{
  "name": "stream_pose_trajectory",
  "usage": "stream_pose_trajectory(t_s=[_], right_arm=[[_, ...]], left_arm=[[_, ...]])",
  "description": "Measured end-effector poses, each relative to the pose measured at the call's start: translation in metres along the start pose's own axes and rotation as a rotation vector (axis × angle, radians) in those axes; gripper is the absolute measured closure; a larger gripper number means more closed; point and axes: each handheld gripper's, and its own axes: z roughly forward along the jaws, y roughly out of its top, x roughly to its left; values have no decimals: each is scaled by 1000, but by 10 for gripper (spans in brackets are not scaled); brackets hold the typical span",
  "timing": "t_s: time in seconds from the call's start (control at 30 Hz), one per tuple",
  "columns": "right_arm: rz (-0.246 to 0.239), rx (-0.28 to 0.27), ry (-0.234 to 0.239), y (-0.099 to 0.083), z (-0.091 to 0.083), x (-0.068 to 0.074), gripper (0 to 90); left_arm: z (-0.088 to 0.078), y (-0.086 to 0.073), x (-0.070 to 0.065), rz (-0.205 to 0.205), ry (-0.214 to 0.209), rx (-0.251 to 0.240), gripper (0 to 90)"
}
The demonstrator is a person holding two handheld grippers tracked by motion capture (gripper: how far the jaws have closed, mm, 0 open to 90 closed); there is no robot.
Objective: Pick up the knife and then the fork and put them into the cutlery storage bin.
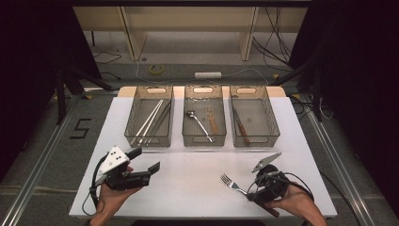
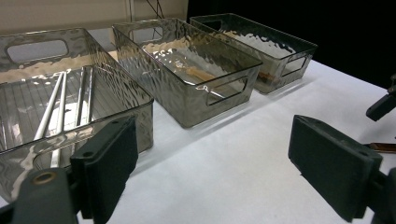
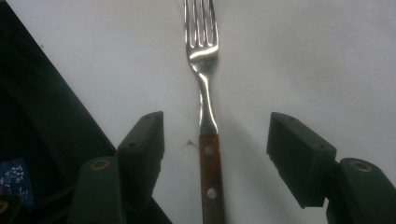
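Note:
A fork with steel tines and a brown wooden handle lies on the white table near the front right. In the right gripper view the fork runs straight up between my right gripper's black jaws. The jaws stand on either side of the handle with a gap on each side, so the gripper is open. From above, my right gripper sits low over the handle end. My left gripper is held at the front left, open and empty.
Three smoked clear bins stand in a row at the back. The left bin holds pale chopsticks. A ladle-like spoon and a wood-handled utensil lie in the middle bin, a wood-handled knife in the right bin.

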Motion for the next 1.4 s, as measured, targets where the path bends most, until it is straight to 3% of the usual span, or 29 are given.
stream_pose_trajectory(t_s=[0.5,0.9,1.4], right_arm=[[-26,97,-39,-10,10,7,561],[-42,129,-47,-13,16,7,677],[-51,148,-49,-15,18,7,718]], left_arm=[[0,0,0,1,-2,-1,154],[0,0,0,3,0,-1,154],[0,0,0,3,0,0,154]])
